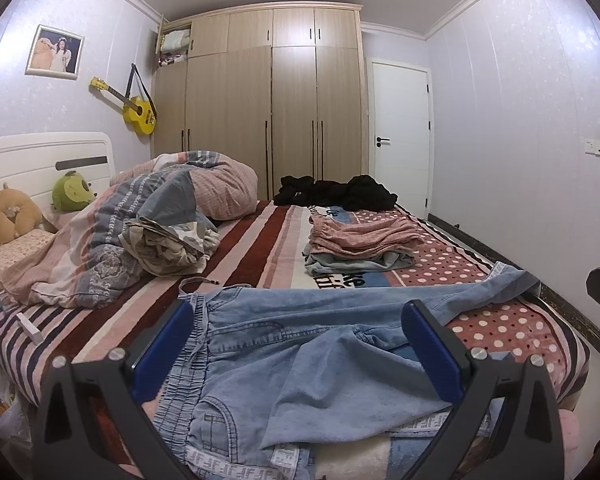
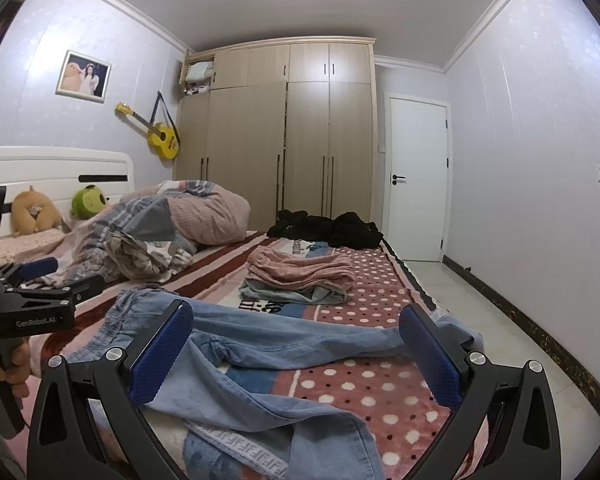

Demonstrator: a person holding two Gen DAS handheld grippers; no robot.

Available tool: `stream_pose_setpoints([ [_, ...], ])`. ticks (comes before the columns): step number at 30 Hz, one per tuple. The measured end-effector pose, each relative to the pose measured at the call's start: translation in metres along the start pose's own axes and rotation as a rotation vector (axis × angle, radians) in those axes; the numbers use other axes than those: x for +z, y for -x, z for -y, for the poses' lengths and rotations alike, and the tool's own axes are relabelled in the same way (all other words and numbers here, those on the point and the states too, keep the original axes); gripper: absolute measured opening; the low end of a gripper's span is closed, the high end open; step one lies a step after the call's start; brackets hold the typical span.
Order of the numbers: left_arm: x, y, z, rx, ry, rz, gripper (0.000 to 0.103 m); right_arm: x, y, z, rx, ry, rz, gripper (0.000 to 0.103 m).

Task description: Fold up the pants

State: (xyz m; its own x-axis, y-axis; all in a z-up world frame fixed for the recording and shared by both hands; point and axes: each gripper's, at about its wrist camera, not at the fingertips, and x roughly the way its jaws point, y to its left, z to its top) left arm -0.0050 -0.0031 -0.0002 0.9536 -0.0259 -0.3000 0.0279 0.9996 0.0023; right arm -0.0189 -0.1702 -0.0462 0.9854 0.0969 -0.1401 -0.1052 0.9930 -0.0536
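1. Left gripper [image 1: 298, 344]: jaws spread wide, blue pads facing each other, nothing between them; it hangs above the waist end of the pants. Its black body also shows at the left edge of the right wrist view, held by a hand [image 2: 16, 364].
2. Right gripper [image 2: 296, 344]: jaws likewise wide apart and holding nothing; it hangs over the leg end of the pants.
3. Pants [image 1: 284, 344]: light blue denim, elastic drawstring waistband, lettered side tape. Laid unfolded across the near edge of the bed, waist to the left, one leg stretched toward the right edge, the other leg lying crumpled over the front.
4. Bed blanket [image 1: 512, 320]: striped on the left, pink with white dots on the right; bears all items below.
5. Folded stack [image 1: 360, 240]: pink checked garment on top of grey-blue pieces, mid-bed, beyond the pants and apart from them.
6. Black clothing heap [image 1: 336, 194]: unfolded, at the far edge of the bed.
7. Quilt [image 1: 140, 224]: bunched, pink and blue patterned, on the left half.
8. Two plush toys [image 1: 74, 190]: one green, one tan, against the white headboard [image 1: 40, 152].
9. Room: wooden wardrobe [image 1: 268, 104], white door [image 1: 400, 136], yellow guitar [image 1: 134, 108] and framed picture [image 1: 54, 52] on the left wall.
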Motion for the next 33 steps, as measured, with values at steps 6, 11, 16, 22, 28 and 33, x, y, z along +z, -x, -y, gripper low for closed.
stream_pose_setpoints([
  [6,0.0,-0.001,0.001,0.001,-0.001,-0.001,0.102,0.001,0.0,-0.001,-0.003,-0.003,-0.003,0.103],
  [11,0.0,-0.001,0.002,0.002,-0.002,-0.001,0.102,0.0,-0.004,-0.001,-0.003,-0.012,-0.019,0.103],
  [16,-0.001,-0.001,0.001,0.002,-0.001,-0.001,0.102,-0.002,-0.007,0.004,0.002,-0.032,-0.027,0.103],
  [22,-0.002,-0.005,0.001,-0.003,0.0,-0.003,0.102,-0.004,-0.01,0.006,-0.015,-0.039,-0.025,0.103],
  [28,-0.004,-0.009,0.001,-0.003,0.002,-0.006,0.102,-0.005,-0.01,0.007,-0.014,-0.04,-0.026,0.103],
  [33,-0.005,-0.01,0.001,-0.003,0.001,-0.007,0.102,-0.006,-0.01,0.008,-0.011,-0.044,-0.03,0.103],
])
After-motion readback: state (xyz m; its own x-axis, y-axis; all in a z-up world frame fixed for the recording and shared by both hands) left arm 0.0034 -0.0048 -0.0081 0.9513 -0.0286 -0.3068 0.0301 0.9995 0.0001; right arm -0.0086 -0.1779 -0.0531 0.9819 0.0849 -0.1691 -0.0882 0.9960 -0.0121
